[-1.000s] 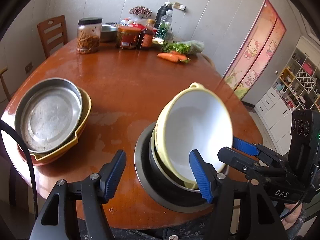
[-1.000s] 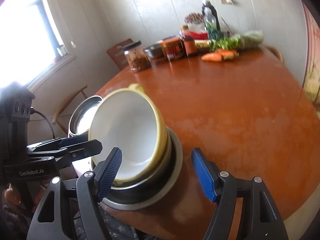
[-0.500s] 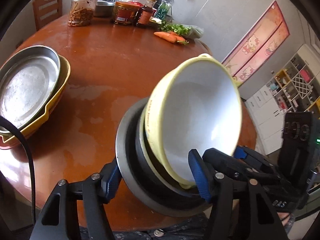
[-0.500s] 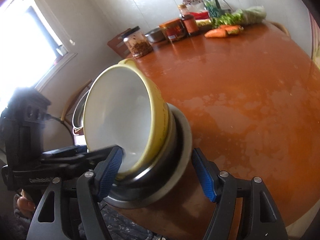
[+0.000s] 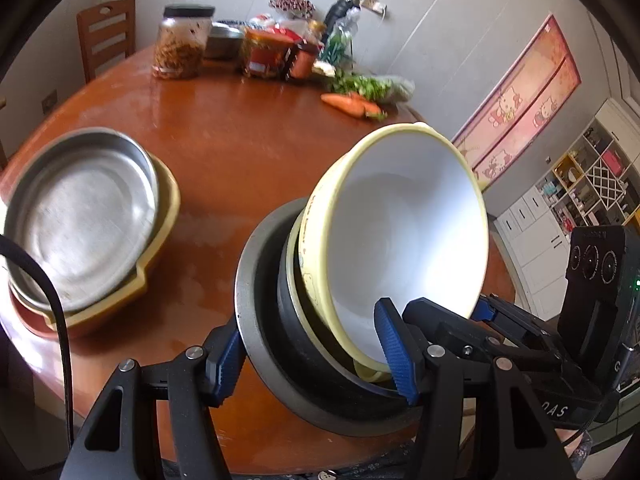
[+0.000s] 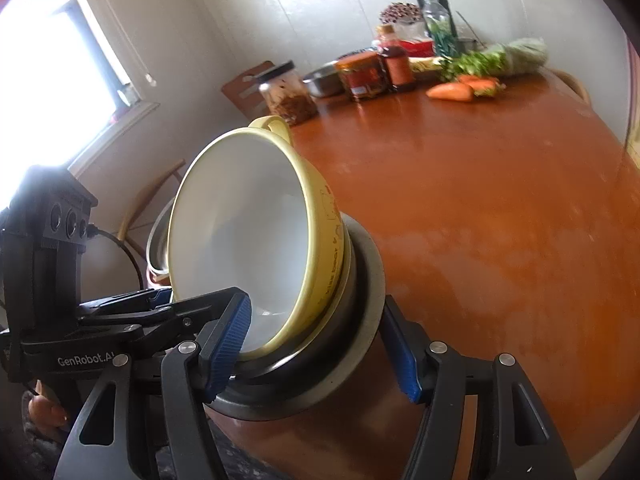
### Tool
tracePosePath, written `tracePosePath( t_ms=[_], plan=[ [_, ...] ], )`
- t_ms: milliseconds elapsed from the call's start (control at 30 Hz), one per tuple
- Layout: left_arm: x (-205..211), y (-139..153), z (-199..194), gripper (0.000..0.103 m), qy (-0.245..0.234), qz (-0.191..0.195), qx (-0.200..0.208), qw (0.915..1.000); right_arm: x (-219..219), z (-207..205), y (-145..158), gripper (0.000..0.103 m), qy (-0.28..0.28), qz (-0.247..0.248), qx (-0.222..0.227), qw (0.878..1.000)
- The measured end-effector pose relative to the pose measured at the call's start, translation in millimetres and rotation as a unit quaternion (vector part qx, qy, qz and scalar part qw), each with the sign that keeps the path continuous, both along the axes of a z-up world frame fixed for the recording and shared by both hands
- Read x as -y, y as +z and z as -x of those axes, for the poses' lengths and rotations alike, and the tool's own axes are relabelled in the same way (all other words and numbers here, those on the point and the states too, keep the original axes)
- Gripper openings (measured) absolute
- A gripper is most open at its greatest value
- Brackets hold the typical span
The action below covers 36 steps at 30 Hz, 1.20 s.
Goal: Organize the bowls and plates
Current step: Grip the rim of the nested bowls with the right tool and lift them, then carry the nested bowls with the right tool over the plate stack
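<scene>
A yellow bowl [image 5: 400, 220] [image 6: 240, 220] with a white inside sits in a black bowl [image 5: 288, 312] on a grey metal dish [image 5: 248, 280] [image 6: 368, 272]. This stack is tipped steeply at the near table edge. My left gripper [image 5: 312, 354] is closing on it, one pad inside the yellow bowl and one behind the metal rim. From the other side my right gripper [image 6: 316, 354] is closing the same way, with pads on both faces. A second stack, a metal pan [image 5: 80, 216] over yellow and red dishes, lies at the left.
Jars [image 5: 180, 48], bottles, greens and carrots [image 5: 352, 104] crowd the far side of the round wooden table [image 5: 240, 140]. A wooden chair [image 5: 106, 36] stands behind it. A black cable [image 5: 60, 320] hangs by the left stack. Shelves stand at the far right.
Both pairs of jaws have narrowed around the bowl stack. The stack has tipped up from lying flat on the table to a steep tilt toward the cameras.
</scene>
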<state>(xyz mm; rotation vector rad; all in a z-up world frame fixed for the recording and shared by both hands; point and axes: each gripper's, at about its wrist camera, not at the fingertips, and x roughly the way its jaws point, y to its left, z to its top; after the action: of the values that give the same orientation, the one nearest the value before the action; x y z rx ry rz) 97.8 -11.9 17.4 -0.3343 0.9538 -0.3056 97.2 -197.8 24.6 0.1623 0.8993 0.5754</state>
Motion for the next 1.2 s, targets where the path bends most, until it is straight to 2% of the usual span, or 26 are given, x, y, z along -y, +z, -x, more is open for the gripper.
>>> tracePosePath(
  t_ms=[300, 633, 900, 1200],
  plan=[
    [-58.4, 27.7, 1.4, 0.060, 0.045, -0.005, 0.026, 0.9986, -60.3, -25.1, 29.8, 0.066, 0.046, -0.008, 0.028, 0.999],
    [-126.7, 45.8, 8.6, 0.061, 0.094, -0.026, 0.042, 0.9944, -133.9, -45.5, 43.6, 0.066, 0.098, -0.020, 0.034, 0.994],
    [-156.5, 38.7, 3.4, 0.060, 0.115, -0.030, 0.036, 0.9923, -175.5, -58.8, 38.8, 0.066, 0.121, -0.018, 0.028, 0.992],
    [-171.0, 18.7, -3.2, 0.060, 0.125, -0.028, 0.018, 0.9916, -193.9, -71.9, 15.7, 0.065, 0.130, -0.009, 0.004, 0.991]
  ],
)
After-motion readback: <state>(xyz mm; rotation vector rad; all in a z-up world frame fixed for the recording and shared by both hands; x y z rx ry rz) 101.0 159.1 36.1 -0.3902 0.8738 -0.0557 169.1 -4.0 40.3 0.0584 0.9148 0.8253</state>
